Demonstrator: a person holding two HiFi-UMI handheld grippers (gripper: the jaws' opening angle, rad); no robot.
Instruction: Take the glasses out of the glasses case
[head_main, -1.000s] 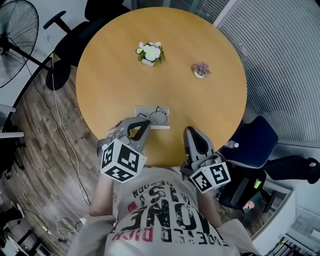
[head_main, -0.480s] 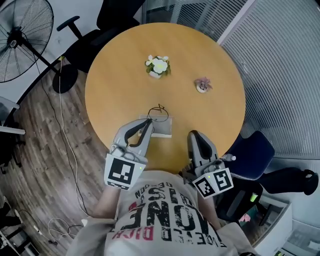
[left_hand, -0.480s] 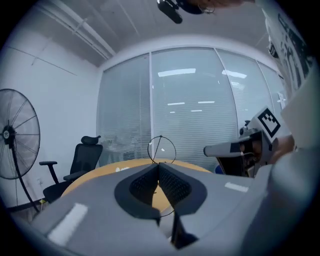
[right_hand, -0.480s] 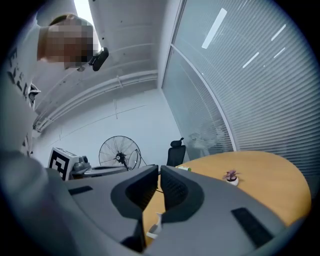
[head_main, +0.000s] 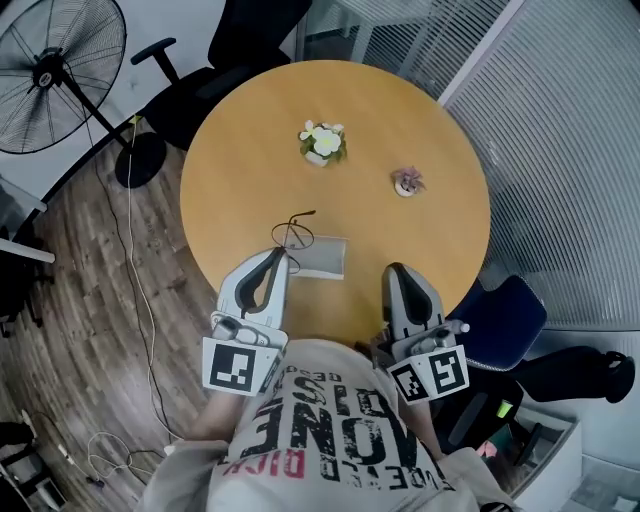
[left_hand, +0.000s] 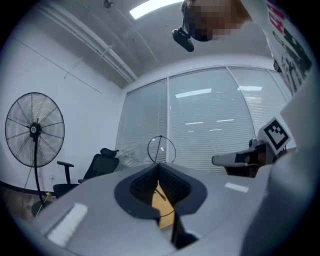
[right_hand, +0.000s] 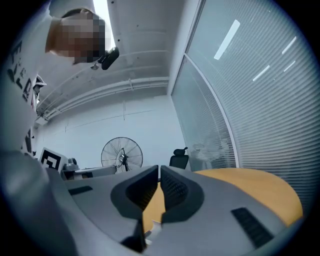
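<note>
Pinching the glasses in my left hand-held gripper, I'd lift slowly, clear of the case; my right hand-held gripper is pressed together, empty.

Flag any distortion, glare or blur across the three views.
Head view: sharp, evenly lit, mild bending at edges. Left gripper view: strong fisheye, dark corners, glasses readable against the blinds. Right gripper view: same fisheye, ceiling light blown out.

Round light-wood table is filling the centre, carrying a white-flowered pot plant and, to its right, a small pink-flowered pot; a black pedestal fan is standing at upper left.
</note>
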